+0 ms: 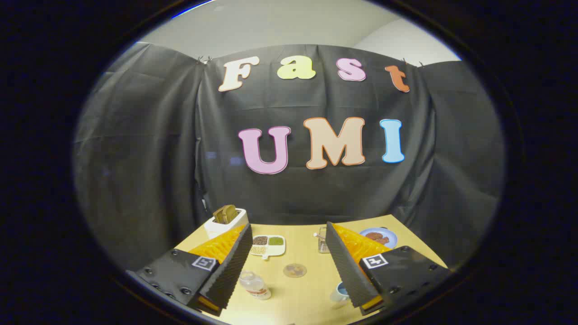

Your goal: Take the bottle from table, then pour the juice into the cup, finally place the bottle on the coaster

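**Gripper wide open above the table, bottle unheld beside the left finger**

Gripper [289,234]: fingers spread wide apart, nothing between the pads, no contact with any item. It is held above the near part of the wooden table [298,298], looking down and across it to the black cloth wall [149,149].

Far left corner of the table: a white toaster [224,221] with a brown slice standing in its slot, seen just beyond the tip of the left finger [228,271].

Near edge, left of centre: the bottle [255,285], clear plastic with a pale label, stands on the table just inside the left finger, low against its inner face. Whether it touches the finger cannot be told. It lies well short of the fingertips, nearer the gripper body.

Centre, toward the far edge: a white divided dish [268,245] holding dark, pale and green contents in separate compartments.

Centre, between the fingers: a round clear coaster [295,270] lying flat, apart from the bottle, to its right and farther back.

Right of centre: a clear glass container [322,243] with a small stick in it, partly hidden by the right finger [345,266].

Near edge, right: a cup [339,292], white outside with a blue interior, partly behind the right finger's inner face.

Far right corner: a blue plate [381,235] bearing brown food, seen beyond the right finger.
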Motion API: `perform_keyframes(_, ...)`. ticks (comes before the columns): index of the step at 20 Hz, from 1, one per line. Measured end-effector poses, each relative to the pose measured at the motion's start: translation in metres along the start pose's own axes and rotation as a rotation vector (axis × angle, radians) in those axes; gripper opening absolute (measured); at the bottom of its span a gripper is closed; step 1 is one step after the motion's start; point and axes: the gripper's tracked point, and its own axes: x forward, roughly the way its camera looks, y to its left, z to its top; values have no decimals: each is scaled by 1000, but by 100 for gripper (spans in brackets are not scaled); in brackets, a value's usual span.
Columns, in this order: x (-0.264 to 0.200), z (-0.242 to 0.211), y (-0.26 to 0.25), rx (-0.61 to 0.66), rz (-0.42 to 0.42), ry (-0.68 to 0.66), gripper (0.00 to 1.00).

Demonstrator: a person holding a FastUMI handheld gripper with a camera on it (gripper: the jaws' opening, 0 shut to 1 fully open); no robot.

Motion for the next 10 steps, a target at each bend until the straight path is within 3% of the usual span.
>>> perform_keyframes(10, 12, -17, 40, 38, -105, 39, 100)
